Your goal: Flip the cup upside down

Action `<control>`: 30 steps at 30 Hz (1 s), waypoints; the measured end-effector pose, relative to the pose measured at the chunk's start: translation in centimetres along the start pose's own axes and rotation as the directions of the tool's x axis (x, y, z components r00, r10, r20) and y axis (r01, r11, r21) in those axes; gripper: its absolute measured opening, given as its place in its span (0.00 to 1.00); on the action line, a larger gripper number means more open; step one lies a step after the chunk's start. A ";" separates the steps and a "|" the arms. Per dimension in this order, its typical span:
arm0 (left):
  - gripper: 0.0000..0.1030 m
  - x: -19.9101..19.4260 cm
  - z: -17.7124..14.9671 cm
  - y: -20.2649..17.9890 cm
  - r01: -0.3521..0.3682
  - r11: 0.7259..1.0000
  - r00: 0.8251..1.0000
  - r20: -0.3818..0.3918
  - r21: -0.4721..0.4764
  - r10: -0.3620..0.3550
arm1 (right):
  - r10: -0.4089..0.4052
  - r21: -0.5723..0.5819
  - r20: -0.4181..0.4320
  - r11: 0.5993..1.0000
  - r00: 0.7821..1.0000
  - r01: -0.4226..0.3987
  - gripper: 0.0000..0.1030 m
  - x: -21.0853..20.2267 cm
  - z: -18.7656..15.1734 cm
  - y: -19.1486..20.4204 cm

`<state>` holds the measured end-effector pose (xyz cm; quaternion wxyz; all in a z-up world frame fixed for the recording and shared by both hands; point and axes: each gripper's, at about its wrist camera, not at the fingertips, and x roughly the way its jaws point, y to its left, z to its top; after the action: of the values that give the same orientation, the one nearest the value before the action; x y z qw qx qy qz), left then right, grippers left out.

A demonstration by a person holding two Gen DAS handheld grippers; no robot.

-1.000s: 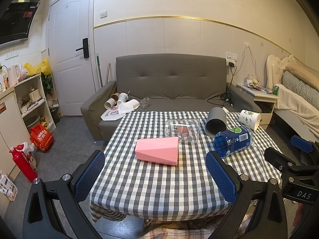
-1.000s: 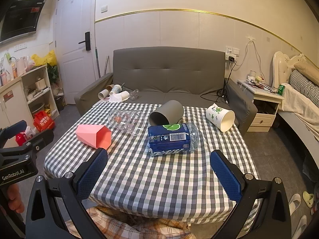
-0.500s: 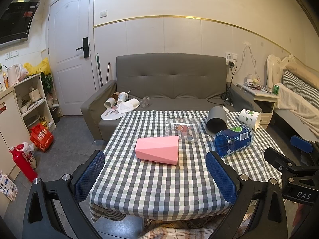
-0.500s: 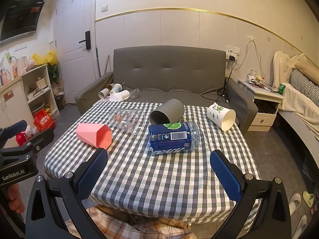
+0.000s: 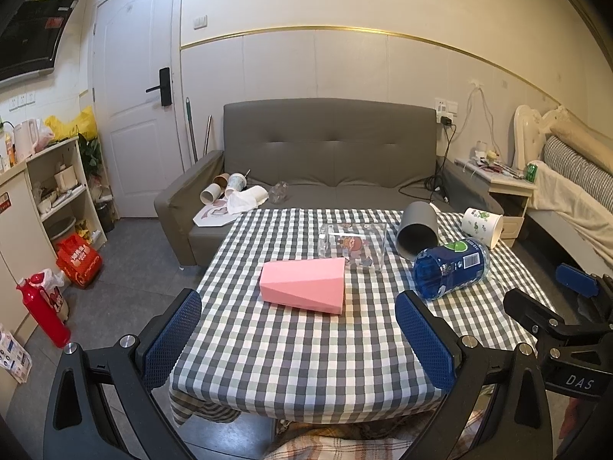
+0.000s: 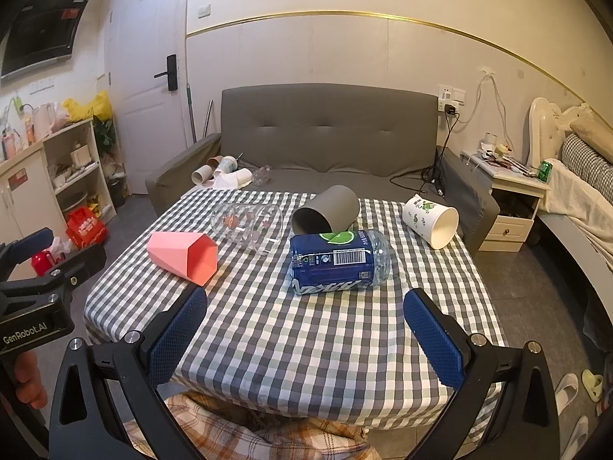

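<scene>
Almost nothing has changed over the last second; both views show only a slight drift, so the flip has not begun; the left gripper (image 5: pixel 297 331) and right gripper (image 6: pixel 304 329) hang spread wide and empty at the near edge of the table (image 6: pixel 306 345); just ahead of the left tongs lies the pink cup (image 5: pixel 303 285) on its side; ahead of the right, the blue cup (image 6: pixel 339 260); beyond, glass (image 6: pixel 247 226), grey (image 6: pixel 327 212) and white paper cups (image 6: pixel 431 220), all tipped over.
</scene>
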<state>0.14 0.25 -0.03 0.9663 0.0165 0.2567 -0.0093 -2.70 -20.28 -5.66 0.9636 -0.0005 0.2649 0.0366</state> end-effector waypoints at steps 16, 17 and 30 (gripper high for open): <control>1.00 4.9 1.1 1.6 0.014 0.999 0.996 -0.086 -0.040 -0.017 | -0.017 -0.021 -0.061 1.000 0.998 0.015 1.00 3.2 4.4 0.4; 1.00 5.2 1.2 1.8 0.013 0.999 0.996 -0.088 -0.039 -0.016 | -0.013 -0.021 -0.067 1.000 0.998 0.012 1.00 3.8 4.9 0.4; 1.00 13.9 6.2 3.4 -0.055 0.998 0.991 -0.124 -0.009 0.054 | -0.065 0.059 -0.210 0.995 0.975 0.079 1.00 17.3 12.5 -0.9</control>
<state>15.40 3.31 -1.42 0.9486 0.0182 0.3153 0.0197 18.57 -19.66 -3.76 0.9307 0.0185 0.3653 -0.0074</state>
